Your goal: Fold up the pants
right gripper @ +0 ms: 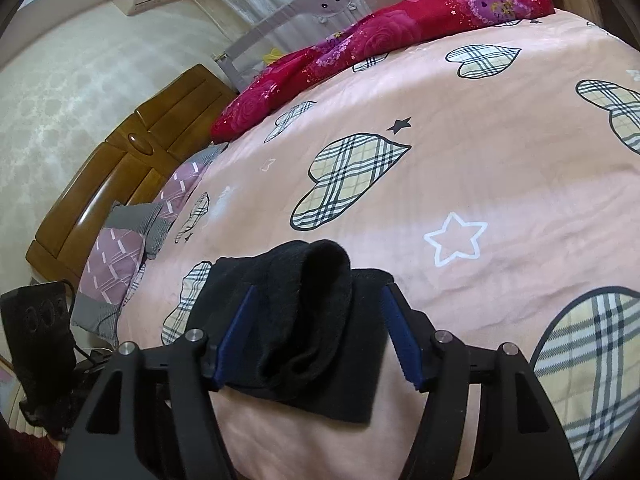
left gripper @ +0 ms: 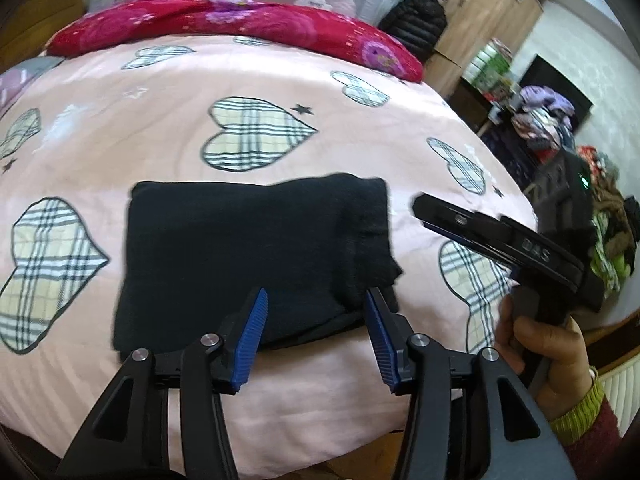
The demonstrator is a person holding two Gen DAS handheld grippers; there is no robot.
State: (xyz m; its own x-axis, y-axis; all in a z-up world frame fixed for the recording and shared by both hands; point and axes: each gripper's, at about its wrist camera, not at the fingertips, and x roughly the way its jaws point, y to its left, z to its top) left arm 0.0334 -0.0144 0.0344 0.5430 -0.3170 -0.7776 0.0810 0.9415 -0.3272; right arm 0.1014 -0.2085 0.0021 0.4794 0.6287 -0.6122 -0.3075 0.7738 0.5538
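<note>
Step in hand: release after the final fold, as judged from the layout. The pants (left gripper: 256, 256) lie as a compact black rectangle on the bed (left gripper: 160, 92), directly ahead of the left tool (left gripper: 316, 312) and just beyond its tips. The left tool stands wide, holding nothing; both blue pads (left gripper: 252, 332) are clear of the cloth. The right tool (right gripper: 316, 320) also stands wide and grips nothing. A rolled ribbed edge of the pants sits between its two pads (right gripper: 236, 328), but neither pad presses on it.

Next move, as a judgement: the fold looks complete except for that raised, rolled edge at the right tool's side. Either flatten it with a light downward press, or back both tools away without snagging the knit.

View differences: the left wrist view shows the whole folded outline, the right tool (left gripper: 472, 224) side-on to the right of the pants, and the hand (left gripper: 548, 352) that grips it. The right wrist view shows only the near end of the pants, but reveals how high the rolled edge stands. It also shows the headboard (right gripper: 120, 176) far left of the tool.
</note>
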